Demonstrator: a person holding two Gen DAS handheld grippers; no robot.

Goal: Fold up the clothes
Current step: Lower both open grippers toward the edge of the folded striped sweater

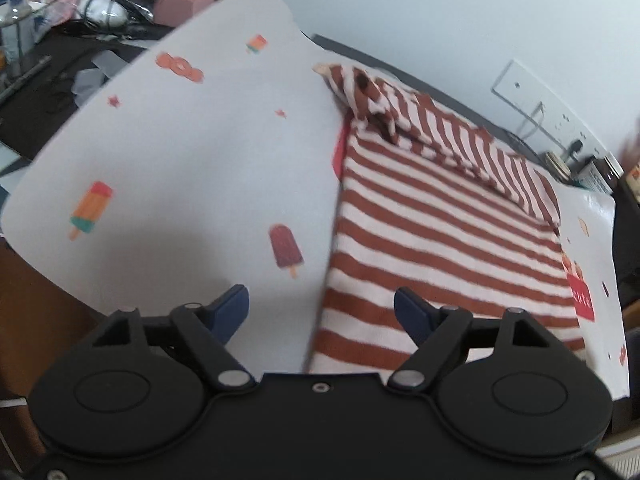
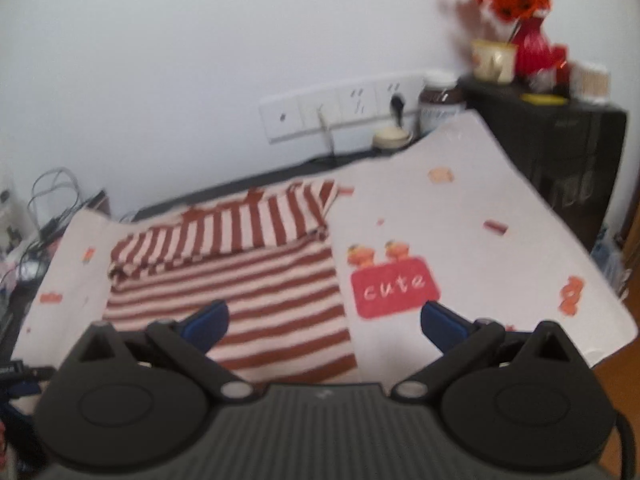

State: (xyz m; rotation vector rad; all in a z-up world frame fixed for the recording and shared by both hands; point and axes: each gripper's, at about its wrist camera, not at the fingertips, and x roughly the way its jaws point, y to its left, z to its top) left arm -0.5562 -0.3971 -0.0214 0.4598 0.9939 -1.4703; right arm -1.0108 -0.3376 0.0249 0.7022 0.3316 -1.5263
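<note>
White wall behind; dark desk at far left with tangled cables; socket strip on the wall, jars beneath it; black cabinet at right bearing a red vase of orange flowers and a cup; white printed cloth covers the table, wide bare stretches on both sides; striped shirt lies flat at its middle, far part folded over, near hem close to the front edge; left gripper jaws apart over the shirt's left edge, nothing between; right gripper jaws apart over its right edge, nothing between.
</note>
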